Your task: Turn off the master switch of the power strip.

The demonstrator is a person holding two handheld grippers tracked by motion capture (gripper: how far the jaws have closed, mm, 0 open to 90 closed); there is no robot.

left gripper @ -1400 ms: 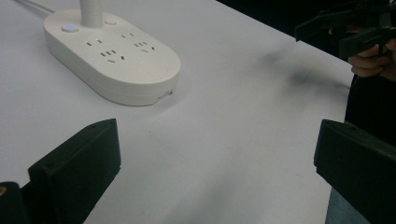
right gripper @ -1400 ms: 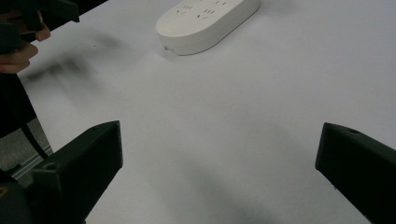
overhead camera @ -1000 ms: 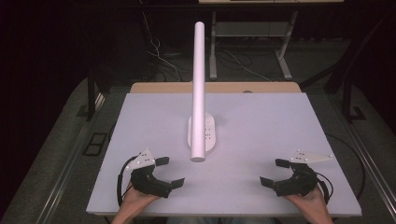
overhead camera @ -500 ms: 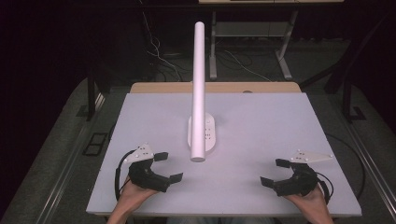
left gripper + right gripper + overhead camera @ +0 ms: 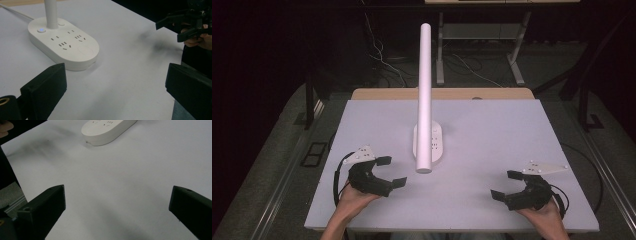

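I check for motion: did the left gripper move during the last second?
Yes. In the high view the left gripper went slightly farther from the person, toward the white socket base, which stayed fixed.

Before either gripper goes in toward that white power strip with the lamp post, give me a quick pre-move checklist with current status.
1. Left gripper open and holding nothing: ok.
2. Right gripper open and holding nothing: ok.
3. Power strip flat on the table, sockets with no plugs in them: ok.
4. Table surface between each gripper and the strip free of objects: ok.
5. Lamp post rising from the strip's far end, a tipping risk if bumped: ok for now.
6. Indicator button glows blue, so the strip is probably powered: cannot tell for sure.
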